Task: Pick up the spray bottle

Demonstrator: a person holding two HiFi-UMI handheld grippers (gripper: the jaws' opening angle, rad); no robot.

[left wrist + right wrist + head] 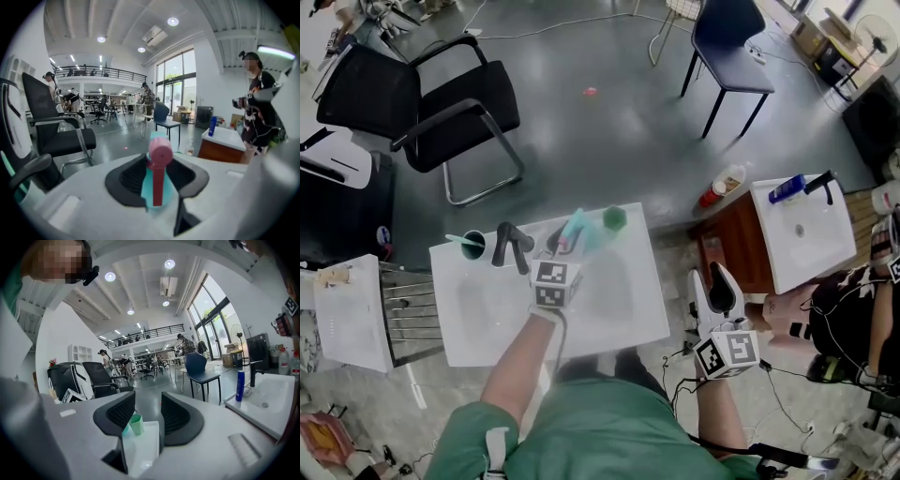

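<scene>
My left tongs [157,177] clench the teal plastic spray bottle [150,190] near its pink head [160,152]; lifted, it could swing or slip.

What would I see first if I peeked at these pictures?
The teal spray bottle with a pink top, pinched between the left gripper's jaws over the white sink. Next, the right gripper, open and empty, off the sink's right side, and a black chair on the floor beyond.

Bright, even light; fisheye-warped edges
</scene>
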